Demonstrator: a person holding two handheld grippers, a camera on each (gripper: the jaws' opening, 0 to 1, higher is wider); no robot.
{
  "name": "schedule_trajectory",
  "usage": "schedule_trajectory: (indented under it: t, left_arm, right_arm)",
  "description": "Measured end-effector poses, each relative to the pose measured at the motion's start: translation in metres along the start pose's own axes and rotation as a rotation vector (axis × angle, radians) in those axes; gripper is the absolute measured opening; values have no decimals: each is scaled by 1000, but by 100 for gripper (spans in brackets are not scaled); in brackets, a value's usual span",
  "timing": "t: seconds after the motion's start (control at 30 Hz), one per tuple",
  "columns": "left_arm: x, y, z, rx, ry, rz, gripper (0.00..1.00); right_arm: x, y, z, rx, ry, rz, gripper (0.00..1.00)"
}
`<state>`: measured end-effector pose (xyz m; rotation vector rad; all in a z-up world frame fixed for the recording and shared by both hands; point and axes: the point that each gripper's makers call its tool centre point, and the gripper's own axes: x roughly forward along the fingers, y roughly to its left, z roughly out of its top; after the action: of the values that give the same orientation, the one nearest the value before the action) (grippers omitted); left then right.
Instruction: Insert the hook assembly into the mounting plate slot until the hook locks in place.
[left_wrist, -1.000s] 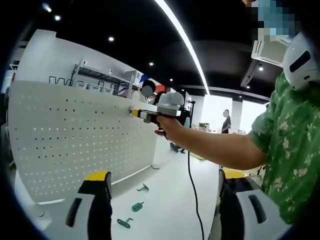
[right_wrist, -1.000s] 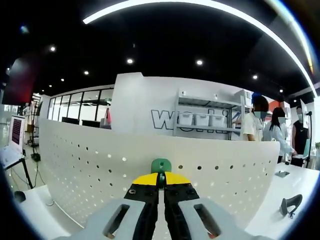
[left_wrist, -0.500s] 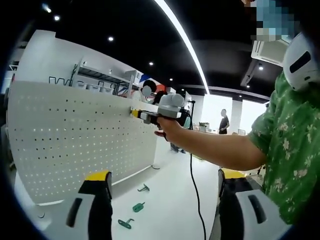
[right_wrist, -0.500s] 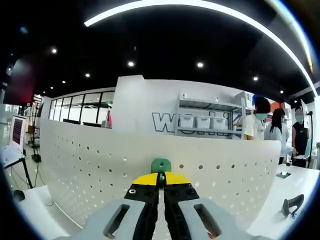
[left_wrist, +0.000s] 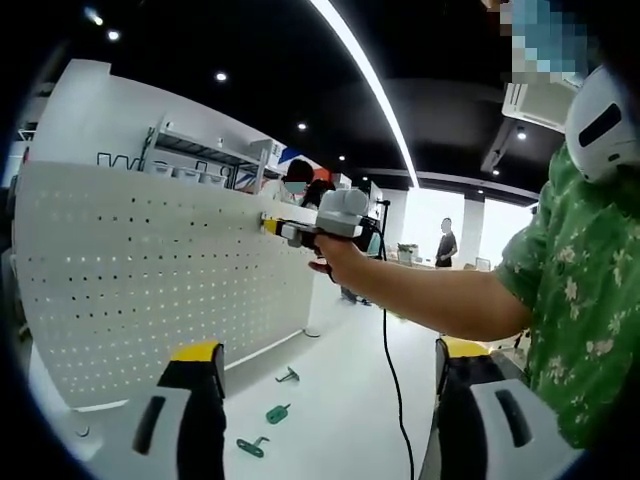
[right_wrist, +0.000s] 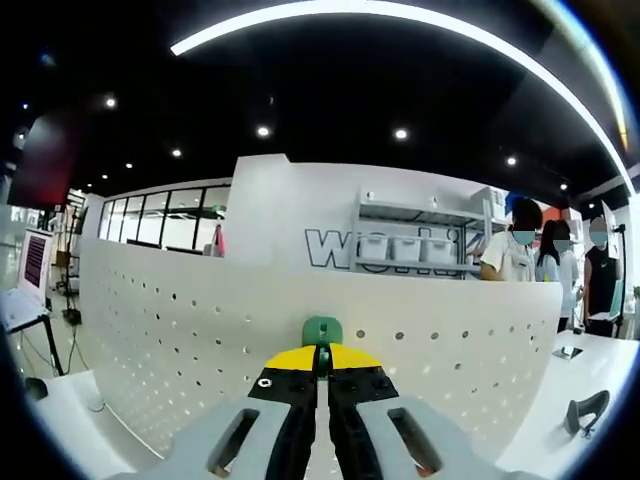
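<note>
A white pegboard mounting plate (left_wrist: 150, 280) stands upright on the white table; it also spans the right gripper view (right_wrist: 200, 340). My right gripper (right_wrist: 322, 362) is shut on a small green hook (right_wrist: 322, 330), held right against the plate near its top edge. In the left gripper view that same right gripper (left_wrist: 272, 226) shows at the plate's upper right corner, held by a person's hand (left_wrist: 335, 255). My left gripper (left_wrist: 325, 385) is open, low over the table with nothing between its jaws. Three loose hooks lie at the plate's foot: two green (left_wrist: 275, 413) (left_wrist: 250, 447) and one grey (left_wrist: 287, 376).
A black cable (left_wrist: 390, 380) hangs from the right gripper down across the table. A person's arm in a green floral sleeve (left_wrist: 570, 290) fills the right of the left gripper view. A dark hook (right_wrist: 583, 410) lies on the table at right. Several people stand behind, by a shelf (right_wrist: 410, 240).
The right gripper and green hook stay pressed at the plate, almost still. The people in the background have shifted a little. The left gripper has not moved.
</note>
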<state>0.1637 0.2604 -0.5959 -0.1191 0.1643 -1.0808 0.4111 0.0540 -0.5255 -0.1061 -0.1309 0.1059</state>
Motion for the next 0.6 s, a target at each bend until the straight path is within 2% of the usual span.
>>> schedule_trajectory:
  t: [0.6]
  left_arm:
    - [-1, 2, 0, -1, 4, 2, 88]
  right_arm:
    - [3, 3, -1, 0, -1, 5, 1]
